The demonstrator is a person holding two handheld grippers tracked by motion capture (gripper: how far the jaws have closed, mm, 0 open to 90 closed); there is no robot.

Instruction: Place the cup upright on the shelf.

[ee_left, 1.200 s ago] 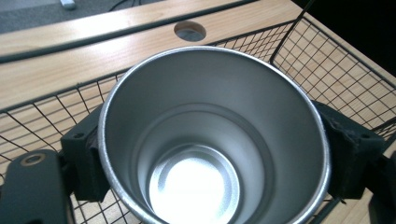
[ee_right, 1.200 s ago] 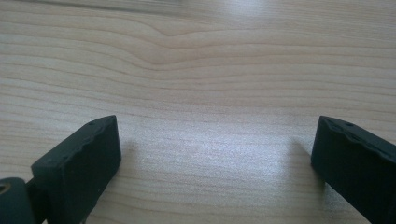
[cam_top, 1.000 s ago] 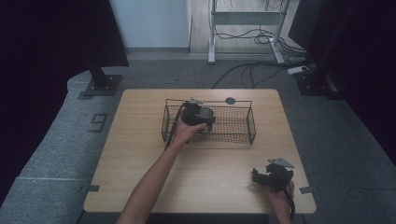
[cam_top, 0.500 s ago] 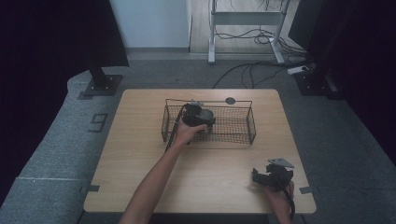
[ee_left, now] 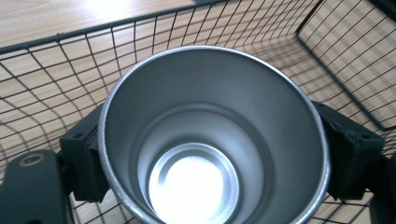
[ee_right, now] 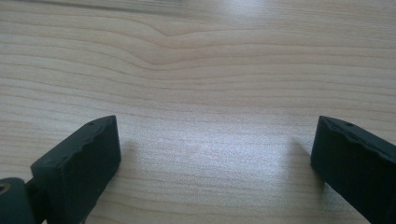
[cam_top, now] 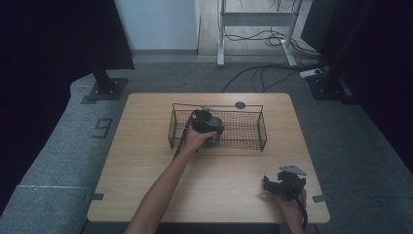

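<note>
Two jaws of the left gripper [ee_left: 205, 154] are pinching a light, rigid, slippery metal cup [ee_left: 212, 135] by its outer wall inside the wire basket [cam_top: 260, 127] and have just been easing open; right gripper [ee_right: 210, 163] is resting spread on the worktop [cam_top: 146, 165].

A lab or recording studio, black curtains [cam_top: 53, 44] hanging around a wooden table [cam_top: 146, 185], cables [cam_top: 263, 73] trailing across grey carpet [cam_top: 58, 161], equipment stands [cam_top: 104, 87] standing nearby

Metal cup [ee_left: 212, 140] between jaws, inside wire basket [ee_left: 56, 60]
</note>
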